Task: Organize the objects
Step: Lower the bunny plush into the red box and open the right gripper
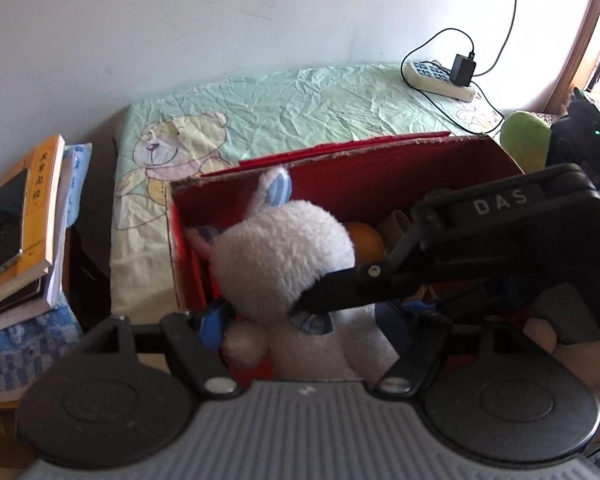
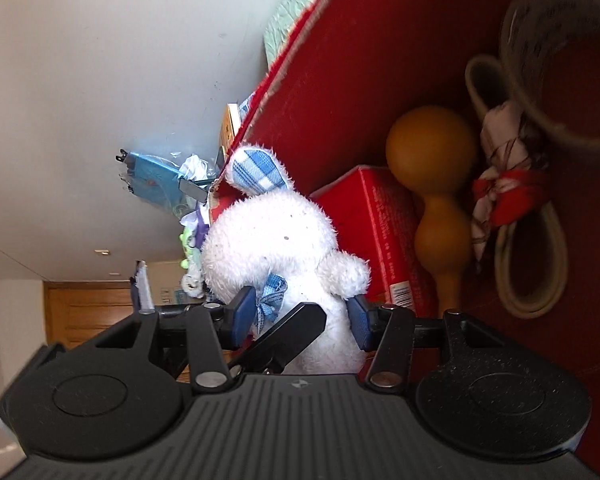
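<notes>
A white plush bunny (image 1: 284,256) with blue checked ears and a bow sits in an open red cardboard box (image 1: 380,168) on the bed. My left gripper (image 1: 308,320) is open around its body, with a blue pad close to its arm. The right gripper's black finger (image 1: 340,284) crosses in from the right and ends at the bow. In the right wrist view the bunny (image 2: 276,236) stands between the pads of my right gripper (image 2: 302,316). That gripper is open wider than the torso, one pad at its side and one by the bow. A left finger (image 2: 292,332) lies across its belly.
Inside the box (image 2: 340,80) lie an orange gourd-shaped toy (image 2: 432,148), a small red carton (image 2: 380,220), a mug (image 2: 560,60), a red and white cloth (image 2: 508,192) and a beige strap (image 2: 532,272). A power strip (image 1: 440,76) lies on the bed sheet (image 1: 280,108). Books (image 1: 24,220) are stacked at the left.
</notes>
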A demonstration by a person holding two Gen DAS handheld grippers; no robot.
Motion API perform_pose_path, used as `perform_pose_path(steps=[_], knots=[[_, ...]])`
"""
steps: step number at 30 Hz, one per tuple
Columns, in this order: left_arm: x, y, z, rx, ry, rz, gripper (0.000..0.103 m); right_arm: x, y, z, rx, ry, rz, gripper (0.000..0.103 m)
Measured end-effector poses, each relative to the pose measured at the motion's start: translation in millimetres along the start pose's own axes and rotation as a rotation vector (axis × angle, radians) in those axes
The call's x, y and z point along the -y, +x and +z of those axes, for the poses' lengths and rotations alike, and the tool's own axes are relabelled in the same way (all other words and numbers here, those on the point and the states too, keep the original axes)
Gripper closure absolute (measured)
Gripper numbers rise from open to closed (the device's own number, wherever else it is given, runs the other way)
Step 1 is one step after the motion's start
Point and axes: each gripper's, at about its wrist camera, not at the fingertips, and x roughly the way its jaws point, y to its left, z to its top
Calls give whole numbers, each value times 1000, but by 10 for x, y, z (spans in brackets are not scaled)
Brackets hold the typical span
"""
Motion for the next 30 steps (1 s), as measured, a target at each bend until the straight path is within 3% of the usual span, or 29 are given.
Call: perform_pose_path(steps=[7, 13, 19, 21, 25, 30], knots=[[143, -96, -53, 30, 84, 87, 21, 33, -31, -25, -16, -40, -105, 45], [191, -170, -131, 38, 117, 125, 20, 109, -71, -86, -43, -73, -97, 46], [205, -399, -136, 103, 85, 138, 15, 141, -271, -132, 11, -135, -62, 46], [257, -405, -110, 112, 77, 156, 15, -12, -256, -150, 54, -181, -92, 47], [307, -344, -57, 99, 37, 144, 15, -42, -455, -198, 122, -261, -136, 47], [429, -222, -23, 57, -3, 189, 14, -165, -475, -192, 168, -286, -154, 47]])
